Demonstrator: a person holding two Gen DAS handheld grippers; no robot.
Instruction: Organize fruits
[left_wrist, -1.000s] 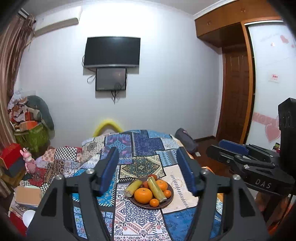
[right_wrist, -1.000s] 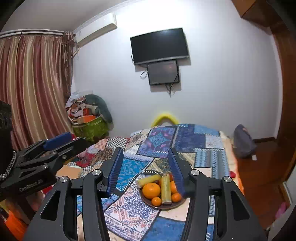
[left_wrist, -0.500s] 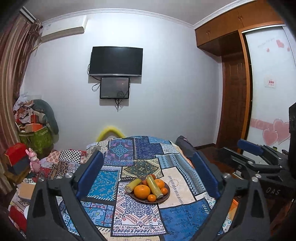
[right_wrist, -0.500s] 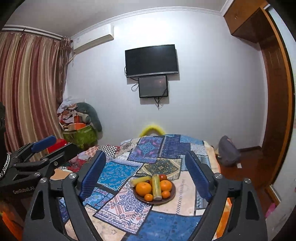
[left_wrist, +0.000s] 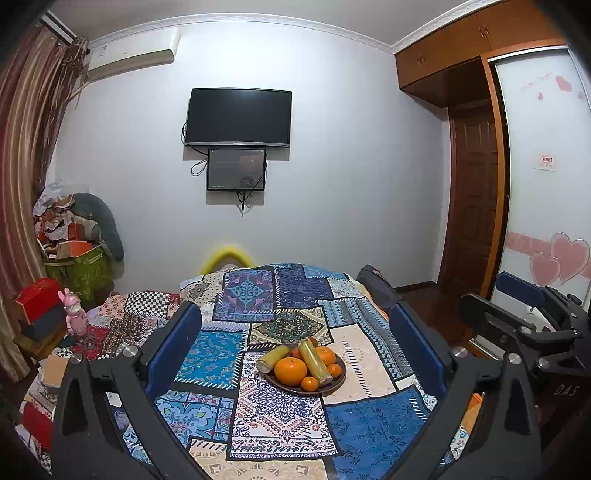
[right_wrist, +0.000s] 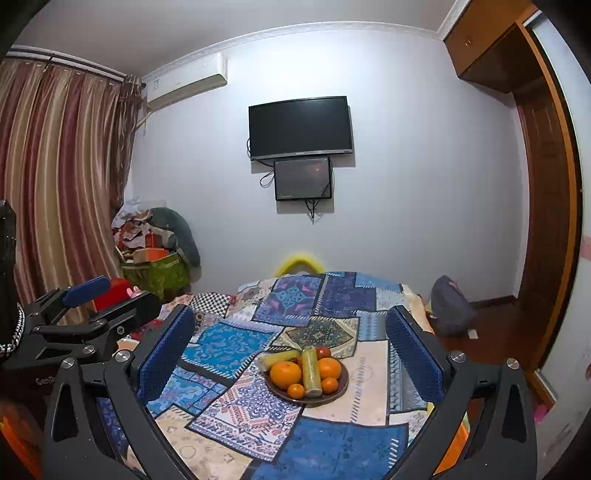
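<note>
A dark brown plate (left_wrist: 334, 384) (right_wrist: 345, 384) sits on a patchwork cloth. It holds several oranges (left_wrist: 290, 371) (right_wrist: 285, 374), two yellow-green sugarcane pieces (left_wrist: 313, 359) (right_wrist: 310, 371) and a red fruit (right_wrist: 324, 351) at the back. My left gripper (left_wrist: 295, 325) is open and empty, held above and short of the plate. My right gripper (right_wrist: 291, 323) is open and empty, also short of the plate. Each gripper shows at the edge of the other's view: the right one (left_wrist: 517, 314) and the left one (right_wrist: 92, 306).
The patchwork cloth (left_wrist: 288, 424) covers the table. A TV (left_wrist: 238, 117) hangs on the far wall. A cluttered green box (left_wrist: 79, 266) and red box (left_wrist: 38, 299) stand at left. A grey bag (right_wrist: 448, 306) lies on the floor at right, near a wooden wardrobe (left_wrist: 472, 192).
Both grippers have opened wide from a narrower gap. Both have pulled up and back, so the plate looks farther and more of the room shows.
</note>
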